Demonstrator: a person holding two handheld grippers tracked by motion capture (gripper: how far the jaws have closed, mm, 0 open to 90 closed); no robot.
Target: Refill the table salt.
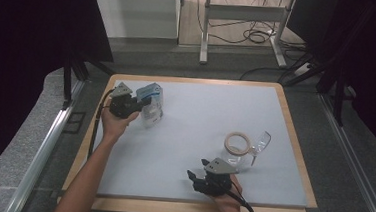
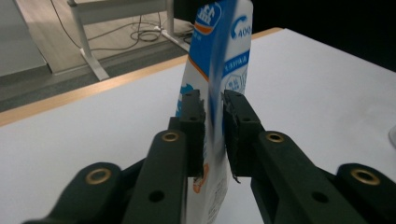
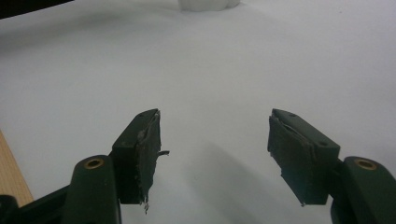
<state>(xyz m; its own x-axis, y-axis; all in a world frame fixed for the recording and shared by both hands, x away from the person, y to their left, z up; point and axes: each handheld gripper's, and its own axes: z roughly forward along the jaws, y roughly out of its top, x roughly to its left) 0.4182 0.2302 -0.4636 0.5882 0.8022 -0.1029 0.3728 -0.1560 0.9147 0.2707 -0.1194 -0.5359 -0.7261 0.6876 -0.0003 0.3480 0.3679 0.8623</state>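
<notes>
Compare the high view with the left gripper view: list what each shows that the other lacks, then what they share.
High view alone: the roll of tape, the clear glass lying beside it, the right claw and the person's left hand.

Left gripper view alone: the left claw close up, its pads pinching a thin edge of the blue-and-white pouch, and the pouch's printed lettering.

Both: the pouch, the left claw shut on it, the white table mat with its wooden rim, and the desk legs and cables on the floor beyond.

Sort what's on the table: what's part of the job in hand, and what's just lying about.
In the job:
- blue-and-white pouch, pinched at its edge by the left gripper
- left gripper, shut on it

Lying about:
- roll of tape
- clear glass tipped beside the tape
- right gripper, open over the bare mat, holding nothing
</notes>
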